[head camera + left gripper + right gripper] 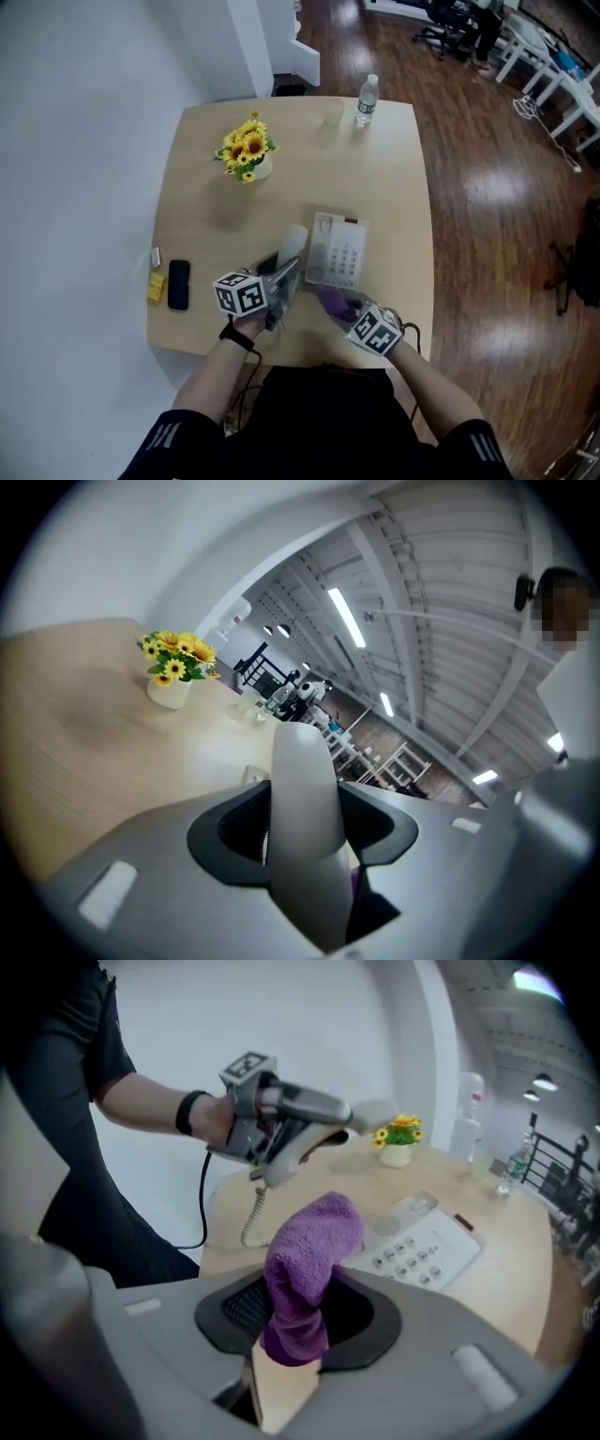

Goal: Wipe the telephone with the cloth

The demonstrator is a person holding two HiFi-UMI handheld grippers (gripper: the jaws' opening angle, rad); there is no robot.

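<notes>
The white telephone base (336, 250) with its keypad lies on the wooden table (394, 187); the right gripper view shows it too, telephone base (427, 1241). My left gripper (281, 281) is shut on the white handset (289, 246), lifted off the base and held left of it; up close the handset (305, 827) fills the jaws. Its coiled cord (251, 1218) hangs down. My right gripper (342, 307) is shut on a purple cloth (333, 302), held just in front of the base's near edge; the cloth (305, 1274) sticks up between the jaws.
A pot of sunflowers (247, 150) stands at the back left of the table. A water bottle (366, 99) and a clear cup (332, 114) stand at the far edge. A black phone (178, 283), a yellow block (156, 287) and a small white item (156, 255) lie near the left edge.
</notes>
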